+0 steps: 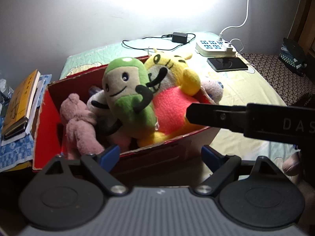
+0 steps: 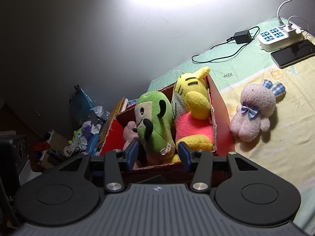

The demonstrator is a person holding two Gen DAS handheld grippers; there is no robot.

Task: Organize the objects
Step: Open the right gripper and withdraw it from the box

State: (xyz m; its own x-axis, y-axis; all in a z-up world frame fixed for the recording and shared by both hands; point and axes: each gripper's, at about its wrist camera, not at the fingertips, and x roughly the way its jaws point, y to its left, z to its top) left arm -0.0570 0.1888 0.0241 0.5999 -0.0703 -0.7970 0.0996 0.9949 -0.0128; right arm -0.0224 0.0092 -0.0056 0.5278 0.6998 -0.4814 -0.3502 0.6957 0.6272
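Note:
A red cardboard box stands on the bed. Inside lie a green bean plush, a yellow tiger plush with a pink belly and a pink bear plush. A pink bunny plush with a blue bow lies on the sheet just outside the box's right end. My left gripper is open at the box's near wall and holds nothing. My right gripper is open just short of the box's end, with the green plush's foot behind the gap, not gripped.
At the back of the bed lie a white power strip, a dark phone and a black adapter with its cable. Books are stacked left of the box. Clutter fills the floor beyond.

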